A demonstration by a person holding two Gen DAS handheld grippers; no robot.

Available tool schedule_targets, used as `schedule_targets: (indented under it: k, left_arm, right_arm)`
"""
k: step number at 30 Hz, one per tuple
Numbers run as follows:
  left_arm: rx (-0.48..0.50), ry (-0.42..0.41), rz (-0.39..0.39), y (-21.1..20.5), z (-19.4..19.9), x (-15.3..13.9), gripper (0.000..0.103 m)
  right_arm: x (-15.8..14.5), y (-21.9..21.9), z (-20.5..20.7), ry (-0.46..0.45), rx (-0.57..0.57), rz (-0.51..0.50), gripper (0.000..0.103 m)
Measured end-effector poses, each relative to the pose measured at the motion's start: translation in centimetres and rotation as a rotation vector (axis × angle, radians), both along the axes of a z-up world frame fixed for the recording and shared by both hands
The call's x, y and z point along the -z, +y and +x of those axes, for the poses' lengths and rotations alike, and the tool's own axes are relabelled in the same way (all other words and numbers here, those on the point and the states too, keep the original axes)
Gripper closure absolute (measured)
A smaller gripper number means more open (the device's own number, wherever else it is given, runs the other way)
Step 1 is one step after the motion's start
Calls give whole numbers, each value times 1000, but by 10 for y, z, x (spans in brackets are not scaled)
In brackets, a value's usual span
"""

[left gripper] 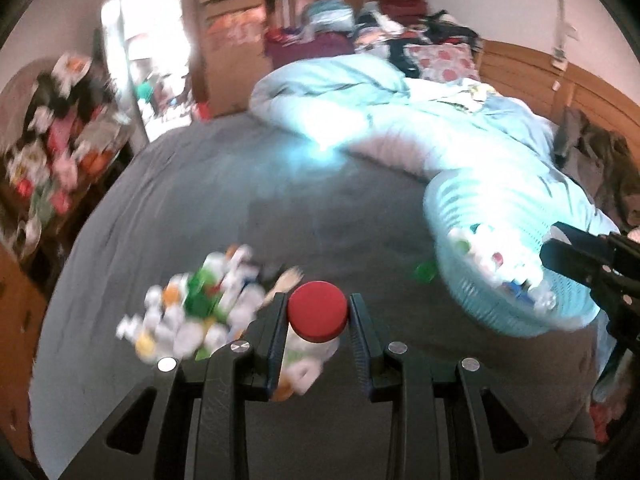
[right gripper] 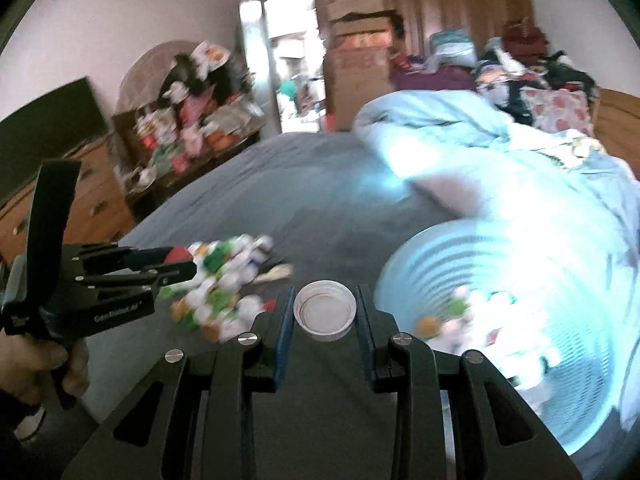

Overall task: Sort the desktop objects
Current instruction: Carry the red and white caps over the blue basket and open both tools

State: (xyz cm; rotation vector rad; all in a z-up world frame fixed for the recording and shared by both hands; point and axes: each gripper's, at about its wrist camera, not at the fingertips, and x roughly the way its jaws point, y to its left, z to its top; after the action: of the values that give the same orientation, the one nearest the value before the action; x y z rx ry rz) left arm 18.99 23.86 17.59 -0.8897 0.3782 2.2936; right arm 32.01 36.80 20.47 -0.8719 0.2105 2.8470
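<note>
My left gripper [left gripper: 318, 316] is shut on a small white bottle with a red cap [left gripper: 317, 316], held above the grey bed sheet. My right gripper [right gripper: 325, 312] is shut on a white round cap [right gripper: 325, 311] with its hollow side toward the camera. A blurred pile of small bottles and caps [left gripper: 192, 312] lies on the sheet left of the left gripper; the same pile [right gripper: 224, 280] shows in the right wrist view. A light blue slatted basket [left gripper: 516, 272] with several small items inside stands at the right, and its wall [right gripper: 460, 256] is close to the right gripper. The left gripper [right gripper: 176, 268] shows from the side there.
A rumpled light blue duvet [left gripper: 400, 120] lies behind the basket. A green cap [left gripper: 426, 270] lies on the sheet beside the basket. A cluttered wooden dresser [right gripper: 80, 200] stands left of the bed. A person's hand [right gripper: 32, 364] holds the left gripper's handle.
</note>
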Motion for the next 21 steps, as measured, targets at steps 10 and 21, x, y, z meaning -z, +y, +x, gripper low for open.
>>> schedule_targets:
  k: [10, 21]
  left_arm:
    - [157, 15, -20, 115, 12, -53, 71]
    - [272, -125, -175, 219, 24, -40, 71]
  right_arm:
    - [-35, 73, 25, -9, 131, 64, 77]
    - [-23, 120, 32, -135, 188, -5, 77]
